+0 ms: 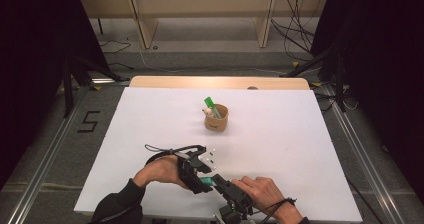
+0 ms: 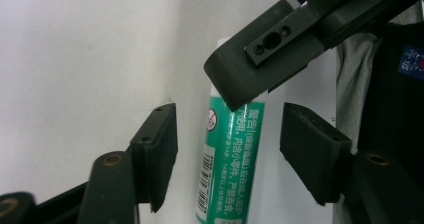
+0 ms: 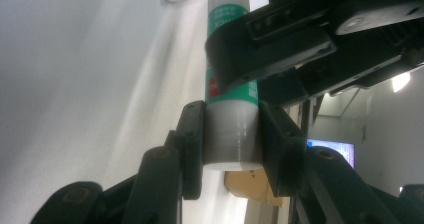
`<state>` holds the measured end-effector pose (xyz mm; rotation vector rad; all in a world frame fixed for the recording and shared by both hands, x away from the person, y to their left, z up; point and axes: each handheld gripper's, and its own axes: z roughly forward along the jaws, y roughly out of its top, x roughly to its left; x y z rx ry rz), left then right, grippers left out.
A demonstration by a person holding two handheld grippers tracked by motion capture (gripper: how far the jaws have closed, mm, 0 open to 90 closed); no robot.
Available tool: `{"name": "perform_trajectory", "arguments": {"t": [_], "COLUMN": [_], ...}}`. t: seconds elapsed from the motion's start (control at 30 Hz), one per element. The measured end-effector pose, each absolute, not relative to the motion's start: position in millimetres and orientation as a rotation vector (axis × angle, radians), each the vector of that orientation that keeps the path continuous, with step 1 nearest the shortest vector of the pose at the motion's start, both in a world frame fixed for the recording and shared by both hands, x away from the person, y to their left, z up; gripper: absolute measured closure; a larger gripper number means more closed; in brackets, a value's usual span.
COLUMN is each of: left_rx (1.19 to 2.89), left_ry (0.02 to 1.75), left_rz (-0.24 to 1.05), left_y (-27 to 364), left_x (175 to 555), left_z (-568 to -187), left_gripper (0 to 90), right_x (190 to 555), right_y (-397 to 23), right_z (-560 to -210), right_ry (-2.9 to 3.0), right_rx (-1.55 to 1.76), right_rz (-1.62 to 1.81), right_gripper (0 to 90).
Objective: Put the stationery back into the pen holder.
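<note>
Nearest, right gripper (image 3: 231, 134): its jaws are clamped on the white cap end of the green tube (image 3: 231, 79), pads pressed on both sides, holding it off the table at the near edge.
Left gripper (image 2: 227, 144): about half open, jaws straddling the tube's green printed body; there is a gap on each side, so the pads do not yet press on it.
Where the tube is: in the high view it shows as a small green patch (image 1: 206, 183) between the two grippers, above the near part of the white table (image 1: 150, 119), close to the person's hands.
Step in hand: judged a hand-over or a two-gripper hold, perhaps to twist the cap off; which of these I cannot tell.
Next move calls for: bringing the left jaws in squarely on the body without squashing it, while the right holds steady; the two sets of jaws are crowded, so clearance is tight.
Farther off: a tan cup (image 1: 217, 118) stands near mid-table, well apart, with a green item (image 1: 209, 104) and other sticks upright in it, a likely place for the tube.
</note>
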<state>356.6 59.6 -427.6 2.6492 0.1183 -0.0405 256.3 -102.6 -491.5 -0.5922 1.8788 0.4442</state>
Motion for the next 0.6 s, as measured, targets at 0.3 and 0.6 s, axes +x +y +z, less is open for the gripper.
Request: {"name": "perform_trajectory", "arguments": {"t": [0.3,0.6], "left_rx": [2.663,2.675], "left_ry": [0.093,0.055], "left_rz": [-0.066,-0.094], "left_y": [58.2,54.8], "left_x": [358.7,357.1], "left_z": [-427.9,-430.6], "left_gripper": [49.1,57.0], "right_x": [255.2,253.6], "right_y": [-101.2,-100.6], "right_z": [-492.7,-493.1], "right_ry": [1.876,1.87], "right_rx": [-0.612,-0.628], "right_rz": [0.441,0.44], "right_gripper": [65.7,65.7]}}
